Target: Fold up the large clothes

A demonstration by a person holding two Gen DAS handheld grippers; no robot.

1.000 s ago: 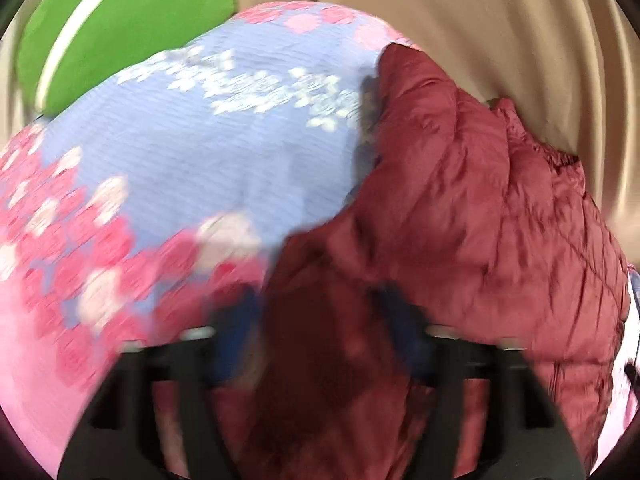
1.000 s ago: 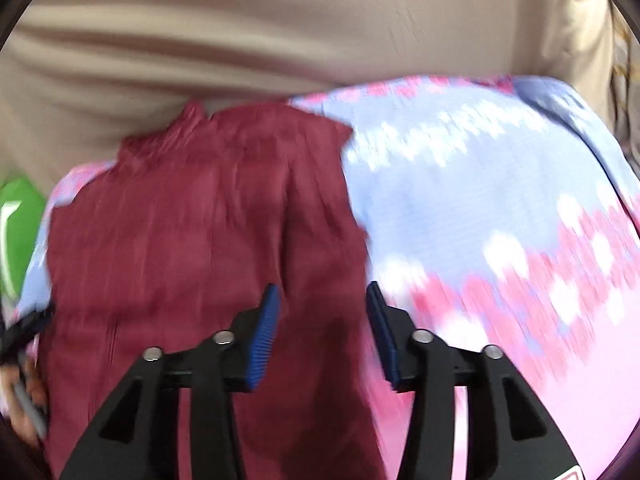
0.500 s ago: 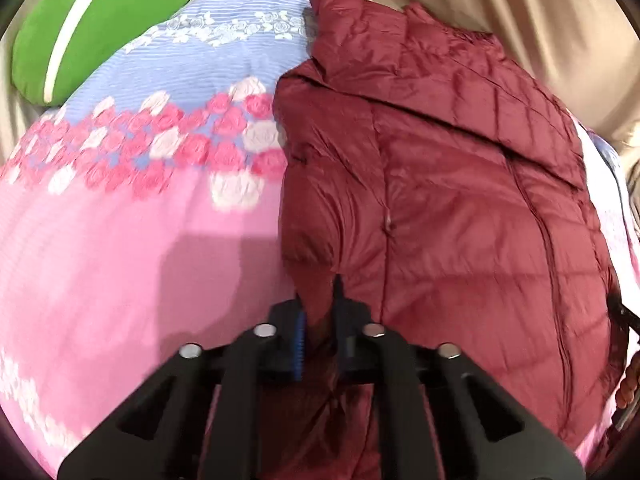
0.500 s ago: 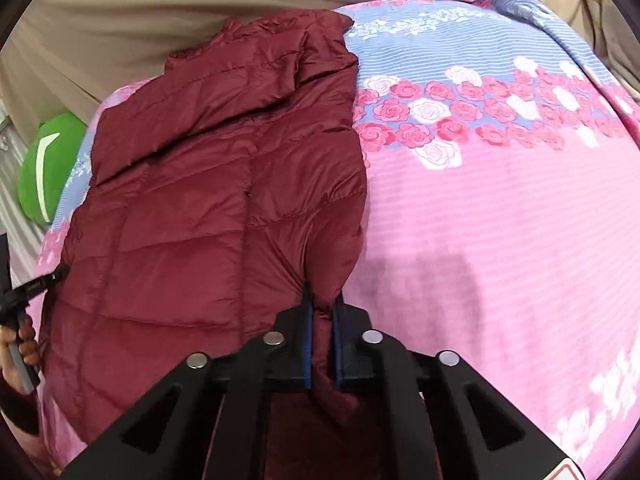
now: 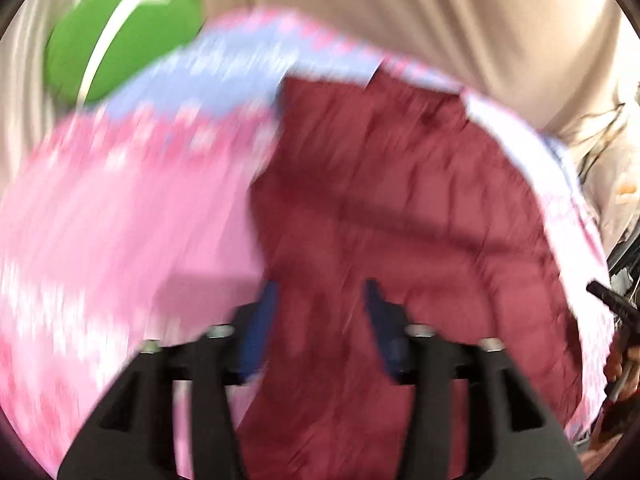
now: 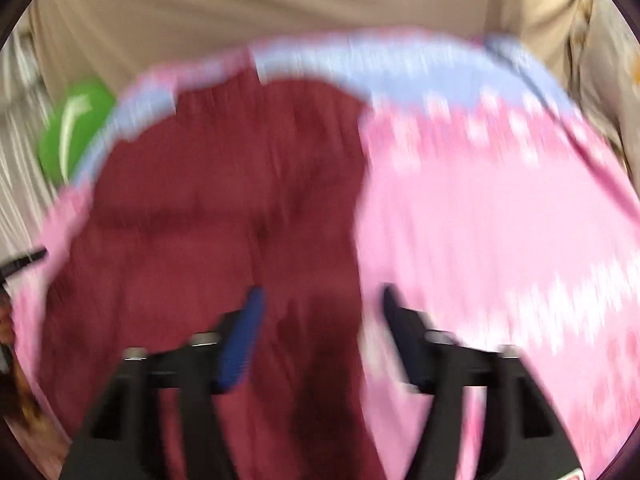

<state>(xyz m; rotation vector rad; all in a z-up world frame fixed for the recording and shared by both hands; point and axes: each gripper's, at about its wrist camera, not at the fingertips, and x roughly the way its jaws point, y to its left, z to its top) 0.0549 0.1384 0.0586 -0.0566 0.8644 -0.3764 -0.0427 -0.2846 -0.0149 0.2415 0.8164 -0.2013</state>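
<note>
Both frames blurring. Left gripper (image 5: 320,304) and right gripper (image 6: 320,312) jaws opening, gripping nothing, over maroon jacket (image 5: 400,200) lying mid-frame on pink bedspread (image 6: 500,220).

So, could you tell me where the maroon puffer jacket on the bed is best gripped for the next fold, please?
Probably the near hem corners of the maroon puffer jacket, one per hand-held gripper, coming from the near bed edge. It lies flat on the floral bedsheet with the collar far away, and the puffy edge should suit a pinch.
</note>
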